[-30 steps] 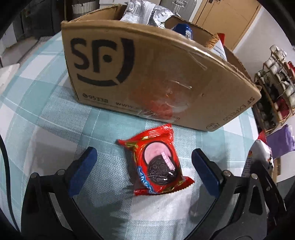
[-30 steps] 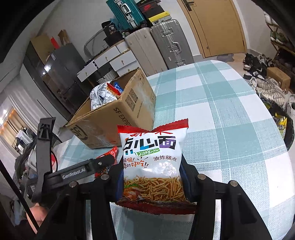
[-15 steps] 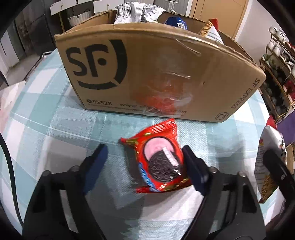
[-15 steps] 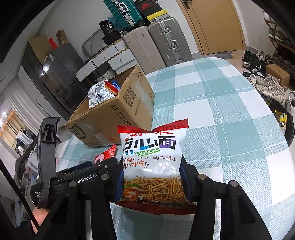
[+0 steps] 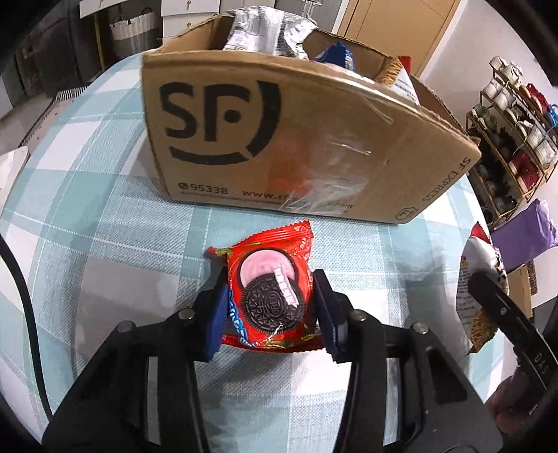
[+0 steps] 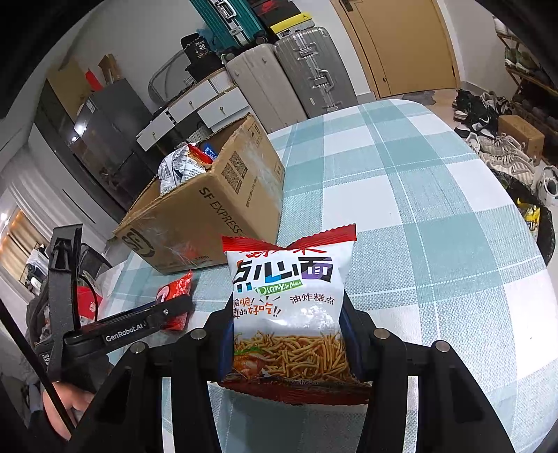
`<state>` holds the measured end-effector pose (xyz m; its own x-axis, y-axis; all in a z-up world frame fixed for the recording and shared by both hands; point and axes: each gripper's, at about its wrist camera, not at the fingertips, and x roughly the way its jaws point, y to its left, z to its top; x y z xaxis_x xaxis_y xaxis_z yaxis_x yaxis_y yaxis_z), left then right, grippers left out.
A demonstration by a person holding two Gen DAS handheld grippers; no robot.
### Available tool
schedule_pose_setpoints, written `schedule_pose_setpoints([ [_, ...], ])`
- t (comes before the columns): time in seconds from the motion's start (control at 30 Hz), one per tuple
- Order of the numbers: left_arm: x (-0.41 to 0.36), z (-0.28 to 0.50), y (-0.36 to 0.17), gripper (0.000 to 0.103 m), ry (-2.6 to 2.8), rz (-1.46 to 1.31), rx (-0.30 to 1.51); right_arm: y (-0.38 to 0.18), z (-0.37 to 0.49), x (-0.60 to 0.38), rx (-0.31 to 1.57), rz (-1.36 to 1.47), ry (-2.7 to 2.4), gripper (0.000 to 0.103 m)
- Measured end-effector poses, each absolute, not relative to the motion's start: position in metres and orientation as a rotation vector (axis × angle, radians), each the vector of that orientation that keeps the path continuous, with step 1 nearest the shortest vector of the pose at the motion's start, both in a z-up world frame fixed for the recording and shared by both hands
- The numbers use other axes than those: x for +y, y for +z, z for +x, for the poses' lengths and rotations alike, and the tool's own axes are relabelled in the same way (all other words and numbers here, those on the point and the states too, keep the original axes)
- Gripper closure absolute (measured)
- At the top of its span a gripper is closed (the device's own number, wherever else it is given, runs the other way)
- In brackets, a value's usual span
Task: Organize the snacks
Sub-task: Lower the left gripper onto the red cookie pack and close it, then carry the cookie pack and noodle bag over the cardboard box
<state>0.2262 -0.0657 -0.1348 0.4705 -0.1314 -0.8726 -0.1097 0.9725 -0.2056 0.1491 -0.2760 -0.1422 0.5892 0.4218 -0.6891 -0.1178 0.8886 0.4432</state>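
My left gripper (image 5: 270,296) is shut on a red Oreo packet (image 5: 268,289), just in front of the brown SF cardboard box (image 5: 296,139) on the checked tablecloth. The box holds several snack packs (image 5: 265,31). My right gripper (image 6: 287,327) is shut on a white bag of crispy noodle snack (image 6: 287,306), held upright above the table, right of the box (image 6: 209,212). The left gripper and Oreo packet (image 6: 174,296) show at the left of the right wrist view. The noodle bag (image 5: 477,289) shows at the right edge of the left wrist view.
The round table with a teal and white checked cloth (image 6: 436,209) extends far right of the box. Suitcases (image 6: 289,73) and drawers stand behind the table. A shoe rack (image 5: 512,139) and shoes (image 6: 495,146) are off the table's right side.
My left gripper has closed from wide open onto the Oreo packet, and moved a little closer to the box. My right gripper keeps holding the noodle bag, nearly still.
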Motion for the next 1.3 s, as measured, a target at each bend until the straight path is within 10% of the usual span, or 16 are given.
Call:
schedule_pose_setpoints([
  [1.3, 0.010, 0.054, -0.062, 0.061, -0.070, -0.145, 0.785, -0.069, 0.053, -0.212, 0.729, 0.312, 0.531, 0.053],
])
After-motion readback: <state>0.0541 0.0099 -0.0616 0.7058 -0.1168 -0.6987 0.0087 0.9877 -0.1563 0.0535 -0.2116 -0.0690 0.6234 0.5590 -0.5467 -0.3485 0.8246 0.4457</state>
